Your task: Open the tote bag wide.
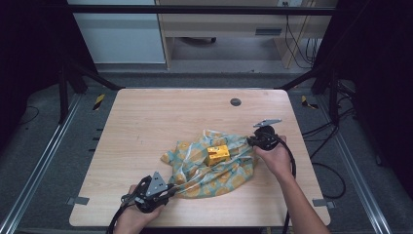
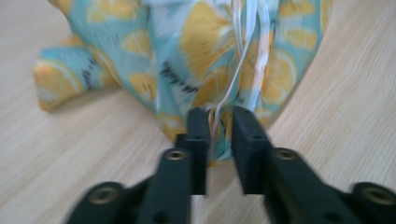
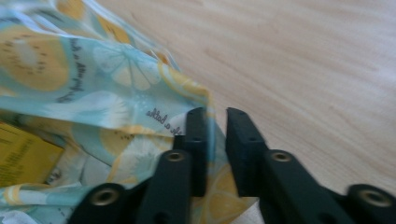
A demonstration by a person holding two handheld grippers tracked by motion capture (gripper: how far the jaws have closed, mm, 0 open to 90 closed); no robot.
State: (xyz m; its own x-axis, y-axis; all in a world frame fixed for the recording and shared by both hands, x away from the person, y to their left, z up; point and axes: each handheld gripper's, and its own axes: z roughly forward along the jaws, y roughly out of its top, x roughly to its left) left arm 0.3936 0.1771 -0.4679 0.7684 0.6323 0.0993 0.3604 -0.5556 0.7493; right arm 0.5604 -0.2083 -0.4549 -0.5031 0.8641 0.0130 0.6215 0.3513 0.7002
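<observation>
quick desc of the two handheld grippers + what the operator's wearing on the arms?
Both are black. The left gripper carries a grey three-cornered plate on top, as does the right gripper. A black cable trails from each toward the person. Up close the jaws are flat rectangular black blocks on arms with round brass-coloured inserts. Forearms are bare: no sleeves or gloves visible.

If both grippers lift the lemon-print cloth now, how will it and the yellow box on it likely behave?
The lemon-print cloth lies crumpled in soft folds, so it will probably sag and drape rather than hold shape. The left gripper and right gripper each pinch only an edge, so the middle would likely hammock. The yellow box sits loose on top and may slide or tip.
</observation>
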